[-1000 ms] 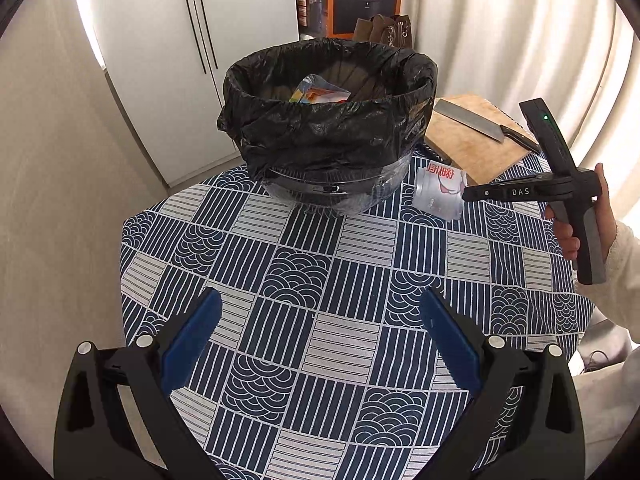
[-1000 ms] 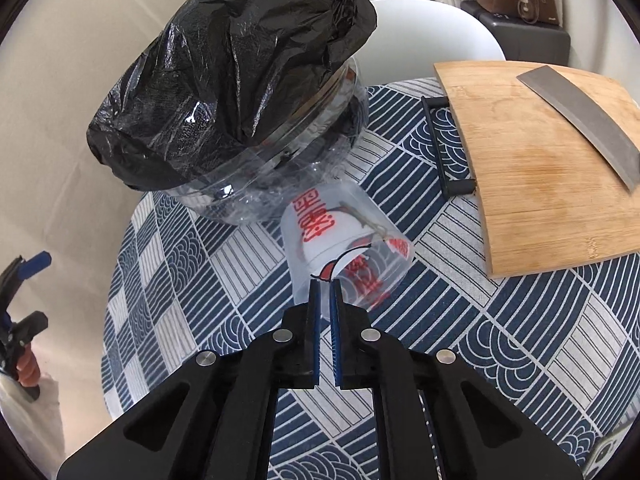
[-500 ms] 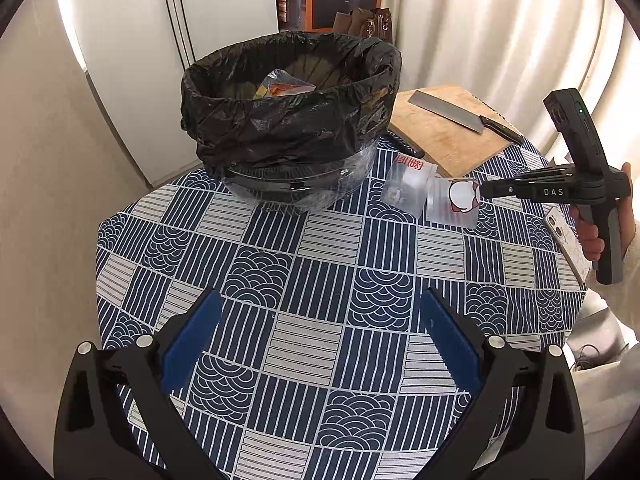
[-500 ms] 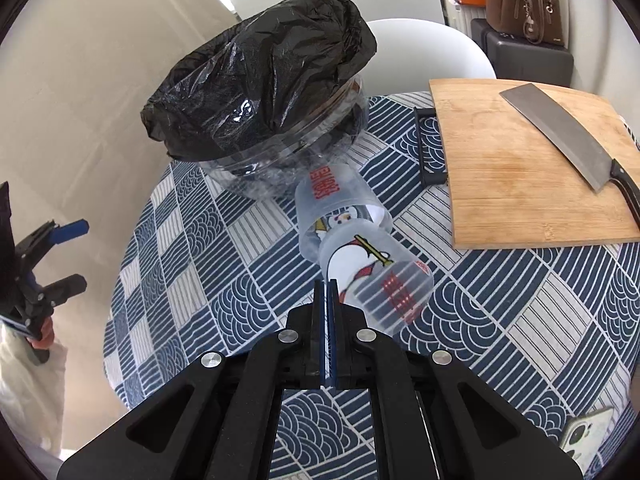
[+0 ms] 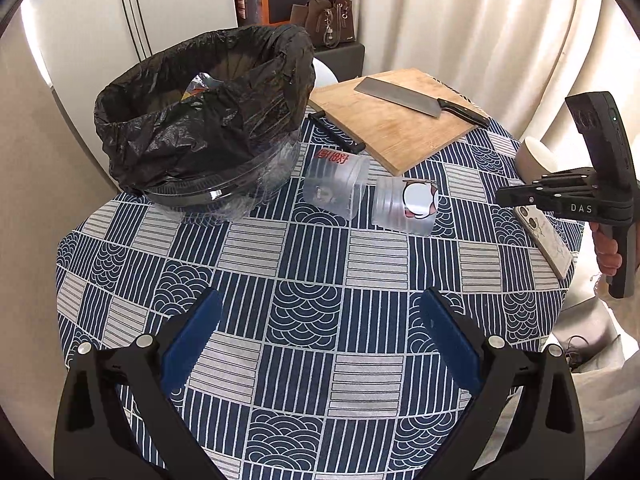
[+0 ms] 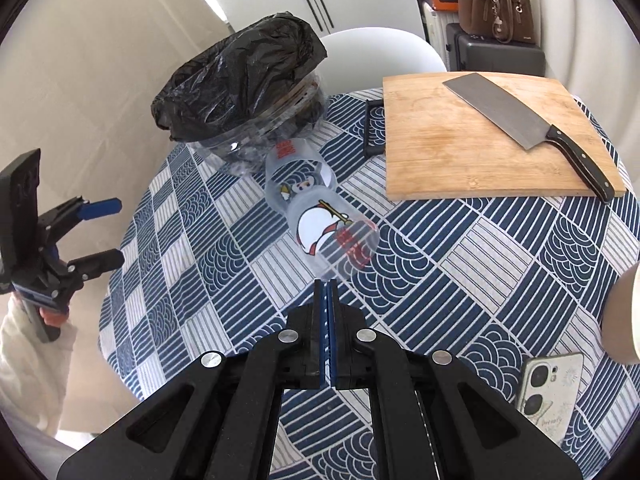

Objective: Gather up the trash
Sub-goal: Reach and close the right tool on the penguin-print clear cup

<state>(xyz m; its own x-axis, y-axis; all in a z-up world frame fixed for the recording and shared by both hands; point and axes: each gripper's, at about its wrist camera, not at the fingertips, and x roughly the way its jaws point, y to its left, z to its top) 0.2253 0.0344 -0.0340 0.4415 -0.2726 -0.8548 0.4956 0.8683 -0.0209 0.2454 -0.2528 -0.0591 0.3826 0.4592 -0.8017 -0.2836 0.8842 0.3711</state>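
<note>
Two clear plastic cups with penguin prints lie on their sides on the blue patterned tablecloth. The near cup lies just ahead of my right gripper, which is shut and empty. The far cup lies beside the bin lined with a black bag, which holds some wrappers. My left gripper is open and empty, well back from the cups. The right gripper also shows in the left wrist view.
A wooden cutting board with a cleaver lies at the back right. A phone and a white cup sit near the right table edge. A white chair stands behind the table.
My right gripper pulled back from the cups, dragging the near cup away from the bin and then leaving it on the cloth. The left gripper drew back and rose.
</note>
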